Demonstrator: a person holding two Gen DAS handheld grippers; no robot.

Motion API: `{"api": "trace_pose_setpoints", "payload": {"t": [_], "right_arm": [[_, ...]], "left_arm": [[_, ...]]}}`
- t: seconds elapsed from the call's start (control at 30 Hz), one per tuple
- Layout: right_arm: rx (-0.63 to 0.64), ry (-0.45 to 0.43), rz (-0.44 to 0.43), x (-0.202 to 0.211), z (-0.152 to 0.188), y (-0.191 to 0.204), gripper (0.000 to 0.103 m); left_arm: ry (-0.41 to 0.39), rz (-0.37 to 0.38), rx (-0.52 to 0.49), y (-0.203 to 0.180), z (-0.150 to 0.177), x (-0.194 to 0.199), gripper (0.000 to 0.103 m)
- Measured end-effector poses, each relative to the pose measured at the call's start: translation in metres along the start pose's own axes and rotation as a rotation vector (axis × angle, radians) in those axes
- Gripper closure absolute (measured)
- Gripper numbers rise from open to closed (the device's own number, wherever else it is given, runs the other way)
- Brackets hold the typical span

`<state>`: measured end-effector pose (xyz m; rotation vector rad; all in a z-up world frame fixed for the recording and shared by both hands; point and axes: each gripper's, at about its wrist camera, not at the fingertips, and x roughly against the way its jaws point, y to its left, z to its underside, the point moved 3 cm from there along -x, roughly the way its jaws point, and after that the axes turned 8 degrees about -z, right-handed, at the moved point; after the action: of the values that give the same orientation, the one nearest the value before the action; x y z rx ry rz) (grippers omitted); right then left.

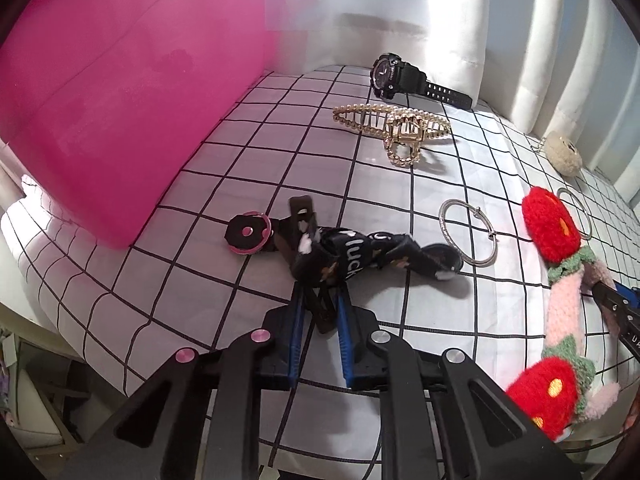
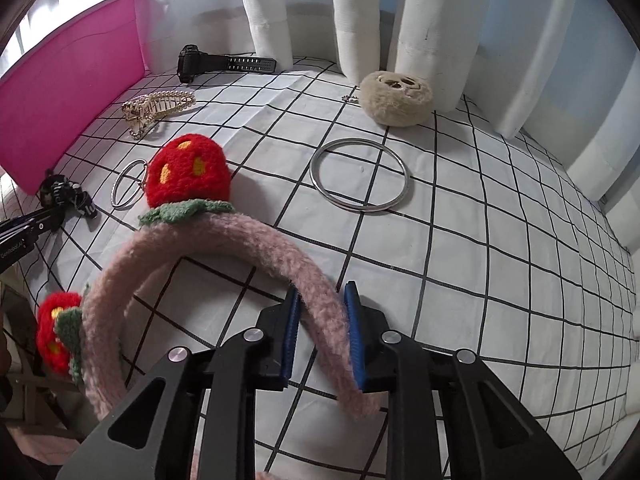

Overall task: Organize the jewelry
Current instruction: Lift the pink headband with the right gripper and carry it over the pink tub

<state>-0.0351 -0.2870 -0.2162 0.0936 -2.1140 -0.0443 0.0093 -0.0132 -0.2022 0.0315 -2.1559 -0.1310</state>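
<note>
A black fabric strap (image 1: 352, 254) printed with white letters lies bunched on the checked sheet, with a round pink-and-black disc (image 1: 248, 234) at its left end. My left gripper (image 1: 320, 296) is shut on the strap's near end. A fuzzy pink headband (image 2: 248, 236) with two red knitted strawberries (image 2: 188, 172) is pinched at its band by my right gripper (image 2: 323, 300), one end raised off the sheet. The headband (image 1: 562, 312) also shows at the right edge of the left wrist view. The strap (image 2: 68, 196) sits far left in the right wrist view.
A tall pink box (image 1: 120, 112) stands at the left. A black watch (image 1: 400, 74), a pearl hair claw (image 1: 396, 126), a small silver hoop (image 1: 468, 236), a large silver bangle (image 2: 360, 176) and a beige fuzzy puff (image 2: 396, 98) lie on the sheet. White curtains hang behind.
</note>
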Motion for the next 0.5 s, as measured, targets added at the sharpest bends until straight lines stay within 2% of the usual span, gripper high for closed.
{"api": "trace_pose_setpoints", "payload": {"t": [0.17,0.5], "right_arm": [[-0.027,-0.035,-0.023,0.011,0.003,0.001,0.091],[-0.04,-0.138,-0.059,0.044,-0.005,0.011,0.093]], "left_arm": [[-0.009,0.02,0.012,0.005,0.001,0.008,0.093],[-0.091,0.08,0.017,0.005,-0.014,0.046,0.094]]}}
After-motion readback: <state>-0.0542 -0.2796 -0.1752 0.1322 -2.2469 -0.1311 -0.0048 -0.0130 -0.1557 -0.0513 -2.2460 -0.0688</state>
